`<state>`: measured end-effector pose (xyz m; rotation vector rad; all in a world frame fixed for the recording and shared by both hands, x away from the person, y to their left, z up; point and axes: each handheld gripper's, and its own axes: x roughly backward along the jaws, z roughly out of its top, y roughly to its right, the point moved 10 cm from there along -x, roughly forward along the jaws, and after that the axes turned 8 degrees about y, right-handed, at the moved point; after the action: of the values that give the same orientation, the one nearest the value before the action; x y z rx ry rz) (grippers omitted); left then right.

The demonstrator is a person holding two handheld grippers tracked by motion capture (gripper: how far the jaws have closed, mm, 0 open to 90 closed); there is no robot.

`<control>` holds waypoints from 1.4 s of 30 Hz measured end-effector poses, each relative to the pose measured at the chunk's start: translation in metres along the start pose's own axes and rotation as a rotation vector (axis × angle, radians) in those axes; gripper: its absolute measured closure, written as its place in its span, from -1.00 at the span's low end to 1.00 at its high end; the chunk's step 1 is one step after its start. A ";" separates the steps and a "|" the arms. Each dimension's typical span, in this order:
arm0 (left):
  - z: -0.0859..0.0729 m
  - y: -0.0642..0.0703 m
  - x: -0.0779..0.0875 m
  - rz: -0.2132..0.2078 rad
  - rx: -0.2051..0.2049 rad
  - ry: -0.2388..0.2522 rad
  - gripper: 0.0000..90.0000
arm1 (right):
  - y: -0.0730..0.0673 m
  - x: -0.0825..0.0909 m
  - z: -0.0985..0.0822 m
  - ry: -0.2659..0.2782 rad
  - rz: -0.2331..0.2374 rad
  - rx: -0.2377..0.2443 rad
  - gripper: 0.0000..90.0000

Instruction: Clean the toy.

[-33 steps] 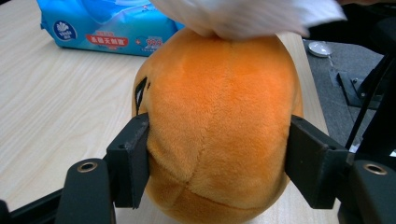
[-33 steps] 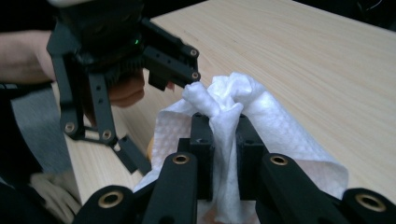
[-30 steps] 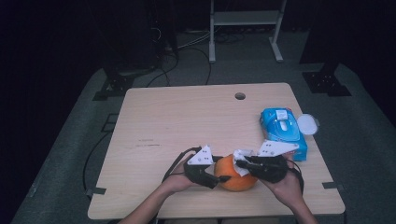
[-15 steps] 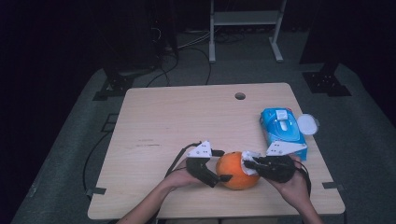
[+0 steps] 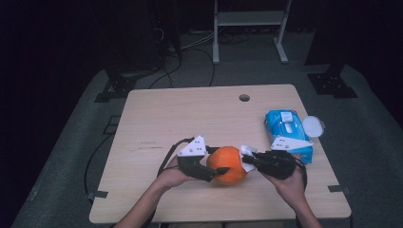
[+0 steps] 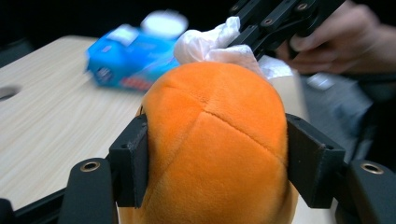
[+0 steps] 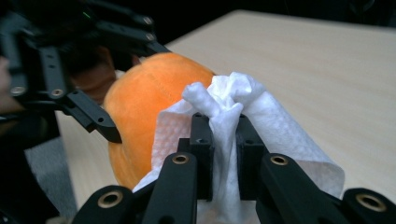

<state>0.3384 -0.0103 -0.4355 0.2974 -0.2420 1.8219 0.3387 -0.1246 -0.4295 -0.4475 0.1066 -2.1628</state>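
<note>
Two black jaws of the left gripper (image 6: 215, 163) squeeze the soft orange plush ball (image 6: 219, 149) by its sides, where it squishes but looks light, while the right gripper (image 7: 224, 140) pinches a thin white wipe (image 7: 233, 107) touching the ball just ahead.

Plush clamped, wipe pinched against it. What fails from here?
1. The left claw grips the orange plush ball only at its sides; the soft body may squash and slip when rubbed.
2. The right claw pinches just a bunched fold of the white wipe; it may pull free.
3. The blue wipes pack lies near the right hand; a sideways stroke might bump it.
</note>
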 end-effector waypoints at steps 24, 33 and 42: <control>-0.023 0.006 -0.024 -0.055 0.015 -0.014 -0.68 | -0.007 -0.009 -0.010 -0.015 0.008 0.060 0.79; -0.028 0.002 -0.029 -0.034 0.054 -0.023 -0.88 | -0.013 -0.008 -0.013 -0.013 0.025 0.040 0.78; -0.034 0.004 -0.031 -0.021 0.031 -0.006 -0.50 | -0.019 -0.011 -0.008 -0.020 0.004 0.123 0.79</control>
<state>0.3404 -0.0291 -0.4778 0.3258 -0.2142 1.8054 0.3270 -0.1054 -0.4356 -0.3979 -0.0363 -2.1470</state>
